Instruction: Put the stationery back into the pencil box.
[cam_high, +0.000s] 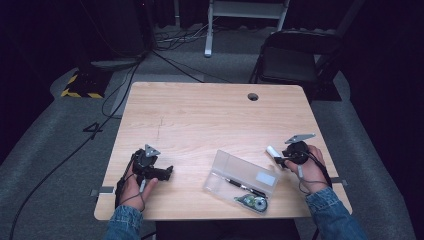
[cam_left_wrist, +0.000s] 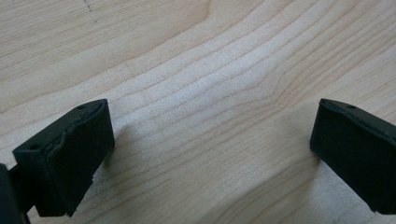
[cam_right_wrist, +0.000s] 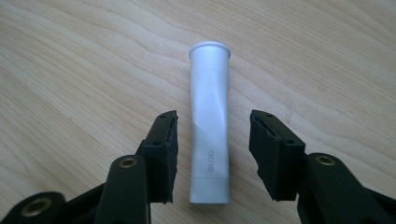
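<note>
A white glue stick (cam_right_wrist: 209, 126) lies flat on the wooden table (cam_high: 200, 120), also seen as a small white tube (cam_high: 273, 150) at the right. My right gripper (cam_right_wrist: 212, 154) straddles it with a gap between each pad and the tube, so it is open and not pressing. In the high view the right gripper (cam_high: 285, 159) sits at the tube's near end. My left gripper (cam_high: 165, 172) rests low on the table's front left. Its jaws stand wide apart over bare wood (cam_left_wrist: 210, 140), with nothing between them.
A clear plastic pencil case (cam_high: 242, 180) lies open between the two hands, holding a pen and a green-and-white tape dispenser (cam_high: 254, 202). A round cable hole (cam_high: 253, 96) is at the table's far side. A dark folding chair (cam_high: 295, 57) stands beyond the table.
</note>
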